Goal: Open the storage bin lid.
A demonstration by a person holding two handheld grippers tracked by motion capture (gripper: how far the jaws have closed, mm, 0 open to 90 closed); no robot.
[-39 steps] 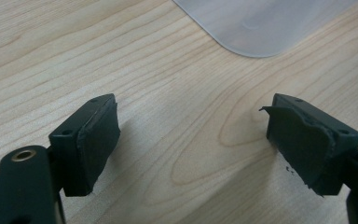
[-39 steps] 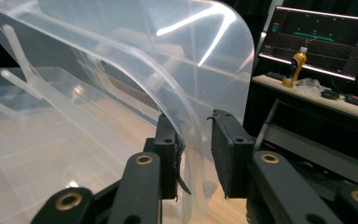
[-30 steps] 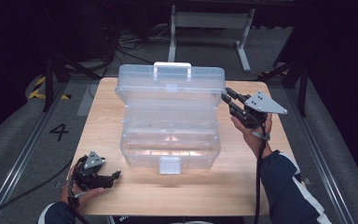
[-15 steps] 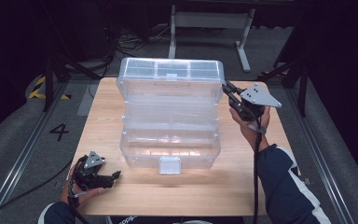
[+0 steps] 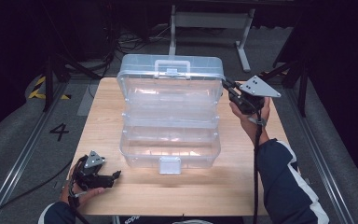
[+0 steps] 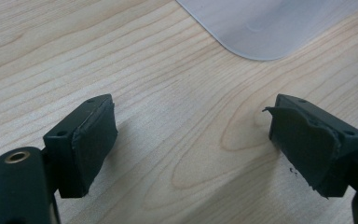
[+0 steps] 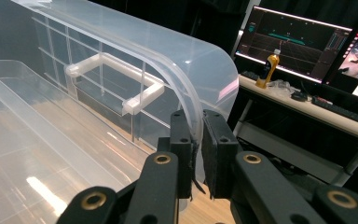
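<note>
— Since the right gripper has its jaws closed on the rim of the lid, which they have just been tightening on, is it lifting that lid?

— That is my reading. The big clear plastic storage box sits in the middle of the pale wooden table, its lid propped up at the far side, and a pinch at the right corner gives a firm hold to swing it by.

— And the left gripper?

— It rests on the table near the front left corner, well apart from the lid, jaws spread with nothing between them. The left gripper view shows bare wood and one rounded corner of the box ahead.

— Anything in the way?

— Hardly. Cables and a metal stand lie on the floor beyond the table, and monitors with a yellow bottle stand on a separate desk, clear of the lid's swing.
</note>
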